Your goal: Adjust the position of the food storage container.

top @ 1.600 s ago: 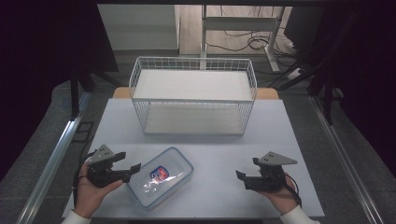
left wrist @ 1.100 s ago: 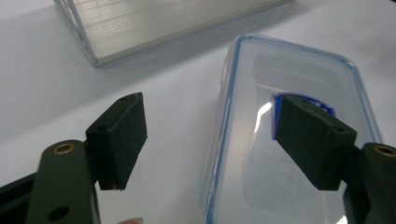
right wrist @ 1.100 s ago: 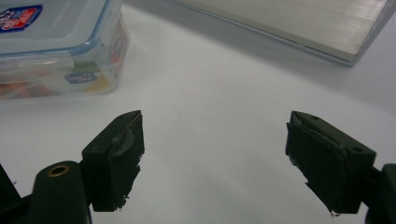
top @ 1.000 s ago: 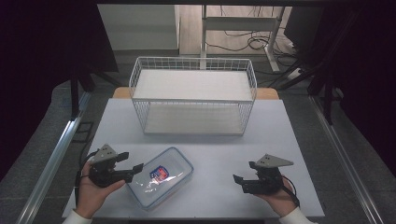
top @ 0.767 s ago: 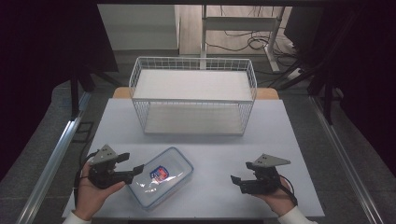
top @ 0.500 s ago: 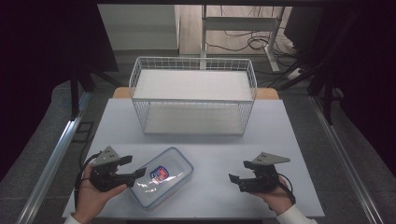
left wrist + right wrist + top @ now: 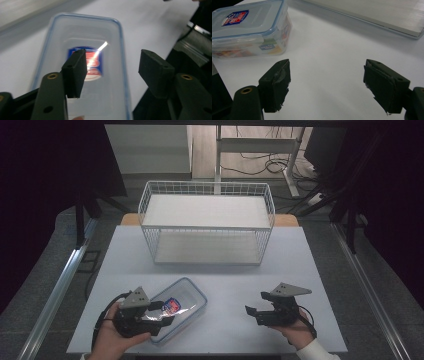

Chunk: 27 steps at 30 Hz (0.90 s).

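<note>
The clear lidded container (image 7: 176,307) lay on the white table (image 7: 210,270), near its front left, before the wire basket (image 7: 207,222). The left gripper (image 7: 159,314) hung over its lid, fingers (image 7: 75,72) apart and just closing, not touching it. The right gripper (image 7: 248,313) rested well apart, fingers (image 7: 275,83) spread wide over bare table

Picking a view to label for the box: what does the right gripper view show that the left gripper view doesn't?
Right gripper view alone: the side wall of the clear plastic lidded box with blue rim, colourful contents behind it, and the edge of the white wire basket's floor panel. Left gripper view alone: the box lid from above with a bright glare streak across the red-and-blue logo. Both: the box, the white table, open black jaws.
</note>
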Available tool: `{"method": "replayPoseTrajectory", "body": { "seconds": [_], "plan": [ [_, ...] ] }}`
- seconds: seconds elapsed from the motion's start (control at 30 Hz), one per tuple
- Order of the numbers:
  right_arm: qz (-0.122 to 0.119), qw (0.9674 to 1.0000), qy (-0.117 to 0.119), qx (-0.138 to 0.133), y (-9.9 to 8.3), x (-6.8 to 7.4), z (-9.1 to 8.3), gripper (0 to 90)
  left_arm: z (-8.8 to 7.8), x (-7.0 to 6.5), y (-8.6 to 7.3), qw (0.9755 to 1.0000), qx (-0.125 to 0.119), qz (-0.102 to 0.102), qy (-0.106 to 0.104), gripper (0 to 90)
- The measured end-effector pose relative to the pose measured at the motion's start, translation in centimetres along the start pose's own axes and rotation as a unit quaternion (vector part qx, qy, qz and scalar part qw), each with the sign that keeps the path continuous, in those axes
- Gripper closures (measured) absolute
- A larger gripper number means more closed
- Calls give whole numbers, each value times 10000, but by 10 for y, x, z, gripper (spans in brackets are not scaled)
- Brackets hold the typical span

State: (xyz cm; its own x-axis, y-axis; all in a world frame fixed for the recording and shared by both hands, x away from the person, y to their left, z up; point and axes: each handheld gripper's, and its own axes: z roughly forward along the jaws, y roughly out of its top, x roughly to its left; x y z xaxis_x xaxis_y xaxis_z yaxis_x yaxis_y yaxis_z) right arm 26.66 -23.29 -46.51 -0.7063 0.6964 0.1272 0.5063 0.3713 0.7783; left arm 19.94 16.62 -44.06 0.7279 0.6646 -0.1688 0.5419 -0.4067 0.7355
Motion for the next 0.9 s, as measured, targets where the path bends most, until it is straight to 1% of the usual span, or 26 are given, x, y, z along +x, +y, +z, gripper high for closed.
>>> {"method": "replayPoseTrajectory", "body": {
  "seconds": [0.03,0.07,0.1,0.13,0.2,0.23,0.27,0.3,0.33,0.37,0.4,0.43,0.47,0.5,0.53,0.57,0.6,0.7,0.73,0.77,0.8,0.83,0.87,0.9],
  "plan": [
    [-4,10000,-2,7,0,0,0,222,1,-3,0,10000,36,37,-23,434],
    [-4,10000,19,0,0,0,1,222,6,-8,1,9995,196,203,-119,519],
    [-4,10000,19,0,0,0,1,222,6,-8,1,9995,196,203,-119,560],
    [-12,10000,25,2,0,0,1,222,11,-11,0,9987,389,276,-158,619],
    [-18,10000,28,11,-1,0,2,222,16,-13,-1,9977,541,332,-250,719],
    [-18,10000,28,11,-1,0,2,222,16,-13,-1,9977,541,332,-250,775],
    [-36,10000,19,22,-1,0,2,222,20,-16,-2,9964,674,370,-347,818],
    [-37,10000,14,24,-1,0,2,222,22,-17,-2,9960,702,401,-392,843],
    [-18,10000,8,27,-1,1,2,222,22,-17,-2,9960,702,401,-392,862],
    [5,10000,4,26,-1,0,2,223,24,-20,-3,9947,776,459,-499,876],
    [52,10000,42,14,-1,0,1,223,25,-22,-4,9942,806,486,-526,889],
    [52,10000,42,14,-1,0,1,223,25,-22,-4,9942,806,486,-526,896],
    [179,9997,164,-27,0,0,0,223,28,-24,-6,9931,902,519,-544,898],
    [179,9997,164,-27,0,0,0,223,28,-24,-6,9931,902,519,-544,898],
    [151,9998,155,-28,0,1,1,223,33,-27,-10,9914,1054,556,-534,898],
    [151,9998,155,-28,0,1,1,223,33,-27,-10,9914,1054,556,-534,899],
    [147,9998,162,-18,0,1,1,222,37,-28,-14,9896,1220,616,-457,899],
    [142,9998,143,-14,-1,0,1,223,42,-29,-19,9872,1415,629,-371,900],
    [142,9998,143,-14,-1,0,1,223,42,-29,-19,9872,1415,629,-371,900],
    [150,9998,138,-15,-1,0,1,223,43,-29,-20,9868,1440,622,-394,900],
    [171,9998,128,-22,0,-1,1,223,45,-30,-21,9857,1511,644,-372,900],
    [171,9998,128,-22,0,-1,1,223,45,-30,-21,9857,1511,644,-372,900],
    [193,9998,96,-15,-1,-1,1,223,48,-30,-22,9837,1620,686,-367,900],
    [200,9998,89,-13,-1,-2,1,223,49,-31,-23,9835,1636,674,-372,900]
  ]
}}
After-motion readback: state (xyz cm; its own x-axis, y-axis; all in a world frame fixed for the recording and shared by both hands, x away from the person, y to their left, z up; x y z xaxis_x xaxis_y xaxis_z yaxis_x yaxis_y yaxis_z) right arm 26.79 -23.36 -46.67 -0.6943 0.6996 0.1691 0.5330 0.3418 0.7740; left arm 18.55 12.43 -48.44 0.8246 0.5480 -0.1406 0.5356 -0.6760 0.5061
